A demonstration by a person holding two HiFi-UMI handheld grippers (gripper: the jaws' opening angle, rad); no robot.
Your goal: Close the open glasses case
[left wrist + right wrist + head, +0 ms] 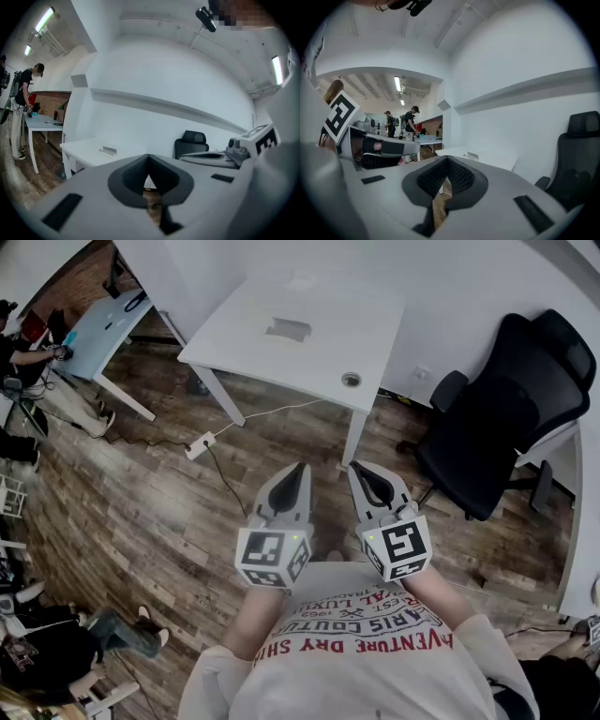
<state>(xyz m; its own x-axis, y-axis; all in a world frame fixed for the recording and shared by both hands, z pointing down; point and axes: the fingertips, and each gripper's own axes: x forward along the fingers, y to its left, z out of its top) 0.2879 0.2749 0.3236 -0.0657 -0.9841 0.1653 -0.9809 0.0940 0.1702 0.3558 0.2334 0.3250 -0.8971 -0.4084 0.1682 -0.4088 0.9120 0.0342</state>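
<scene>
A small grey open case (288, 329) lies on the white table (328, 343), far ahead of me. It shows as a small pale shape (108, 150) in the left gripper view and again as the case (472, 156) in the right gripper view. My left gripper (299, 468) and right gripper (357, 468) are held side by side close to my chest, above the wooden floor and well short of the table. Both are shut with nothing between their jaws, as the left gripper (148, 157) and right gripper (448, 160) also show in their own views.
A black office chair (497, 418) stands right of the table. A power strip (200, 444) with cables lies on the floor by the table's left leg. A second, pale blue table (103, 329) stands at the far left, with people (19, 343) near it.
</scene>
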